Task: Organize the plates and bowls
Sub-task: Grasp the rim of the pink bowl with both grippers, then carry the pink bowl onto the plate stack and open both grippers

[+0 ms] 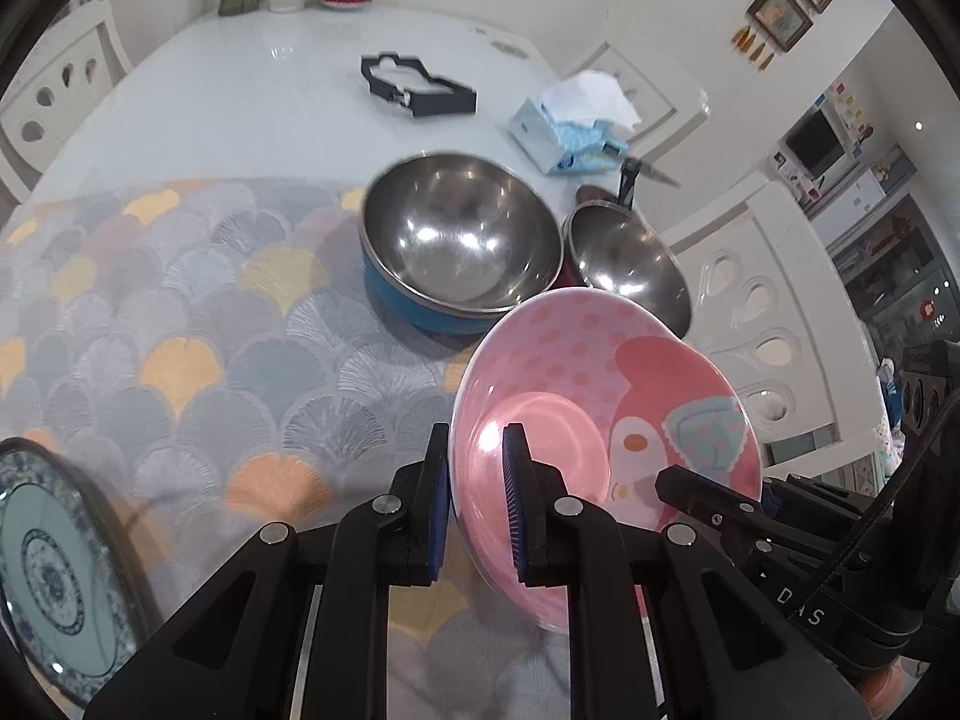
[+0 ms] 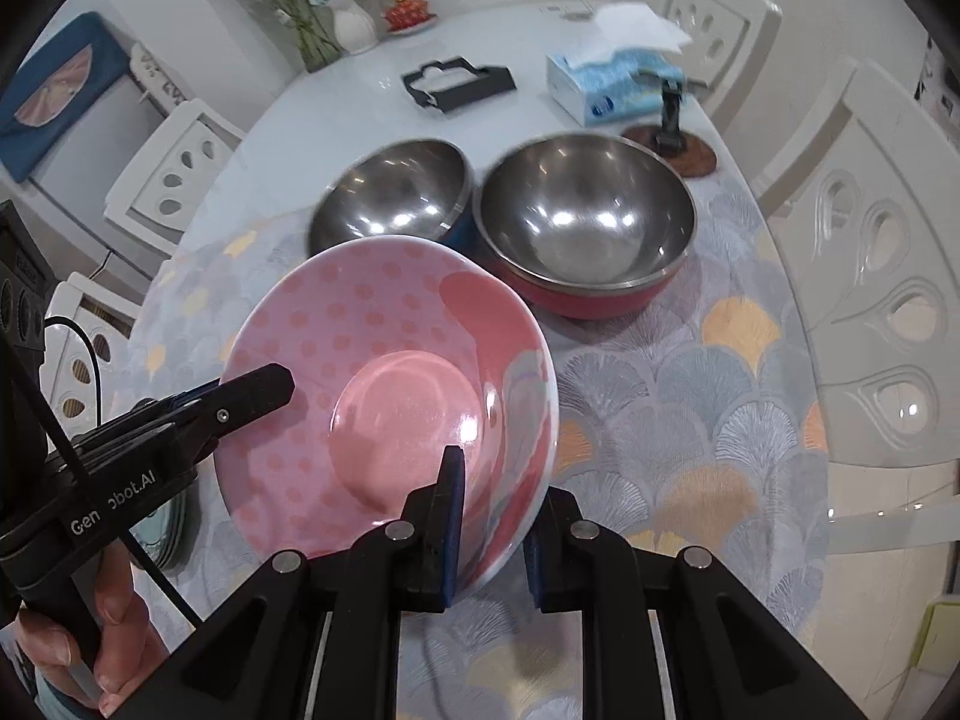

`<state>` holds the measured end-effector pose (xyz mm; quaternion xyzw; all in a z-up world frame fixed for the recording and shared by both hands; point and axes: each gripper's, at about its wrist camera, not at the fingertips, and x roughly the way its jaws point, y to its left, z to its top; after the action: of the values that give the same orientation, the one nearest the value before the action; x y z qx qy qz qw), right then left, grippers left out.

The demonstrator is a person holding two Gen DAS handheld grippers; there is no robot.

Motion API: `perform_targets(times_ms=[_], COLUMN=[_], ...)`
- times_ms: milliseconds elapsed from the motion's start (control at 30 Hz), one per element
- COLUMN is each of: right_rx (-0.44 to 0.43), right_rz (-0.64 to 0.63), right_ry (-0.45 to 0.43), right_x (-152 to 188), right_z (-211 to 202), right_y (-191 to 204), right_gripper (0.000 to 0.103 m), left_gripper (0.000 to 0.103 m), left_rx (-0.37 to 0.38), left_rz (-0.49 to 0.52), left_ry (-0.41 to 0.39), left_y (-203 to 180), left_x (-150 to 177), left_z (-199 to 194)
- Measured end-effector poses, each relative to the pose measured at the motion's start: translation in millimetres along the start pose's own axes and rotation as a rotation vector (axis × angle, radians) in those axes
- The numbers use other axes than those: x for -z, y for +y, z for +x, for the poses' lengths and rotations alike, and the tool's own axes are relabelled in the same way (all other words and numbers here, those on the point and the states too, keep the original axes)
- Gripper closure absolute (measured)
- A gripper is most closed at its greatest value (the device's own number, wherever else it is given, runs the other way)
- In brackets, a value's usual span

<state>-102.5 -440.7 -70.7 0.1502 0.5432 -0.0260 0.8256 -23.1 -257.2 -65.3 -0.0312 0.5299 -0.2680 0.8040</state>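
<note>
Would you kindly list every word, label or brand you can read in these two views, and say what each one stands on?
"Gen…obot.AI", white letters on the black body of the left gripper, seen in the right wrist view; the middle letters are hidden by a cable.
"DAS", faint letters on the black body of the right gripper, seen in the left wrist view; possibly part of a longer word.
Blue logo on the tissue box: too blurred to read.
The pink plate bears only a picture.

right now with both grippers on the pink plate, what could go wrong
1. The pink plate is tilted, pinched only at its rim by the left gripper and right gripper; uneven pulling could slip it.
2. The blue steel bowl and red steel bowl sit just ahead; a swing might strike them.
</note>
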Motion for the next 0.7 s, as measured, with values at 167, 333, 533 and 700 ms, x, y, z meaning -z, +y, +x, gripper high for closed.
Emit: perform_targets(times_ms=[167, 333, 533, 700], right_rx=[-0.008, -0.04, -0.09, -0.139], right_rz=[-0.037, -0.08, -0.14, -0.202], right_ry=[-0.053, -0.098, -0.14, -0.152], right_x=[3.8, 3.9, 4.8, 4.8], right_z=[-30.1, -56.9, -78.2, -81.7], right_y=[27.6, 69.9, 130.3, 187.4], right_gripper=[0.087, 0.087, 0.086, 0.086], left_gripper=[0.09, 0.09, 0.09, 0.09], left_rx=[-0.003, -0.037, -0.083, -0.147], left_rz=[-0.007, -0.016, -0.058, -0.075], left_ry=[-0.077, -0.154, -0.235, -0.287], left_y=[5.6, 19.7, 53.6, 89.3], left_x=[3.9, 9.0, 16.8, 22.9], left_z=[-41.7, -88.4, -145.3, -186.3])
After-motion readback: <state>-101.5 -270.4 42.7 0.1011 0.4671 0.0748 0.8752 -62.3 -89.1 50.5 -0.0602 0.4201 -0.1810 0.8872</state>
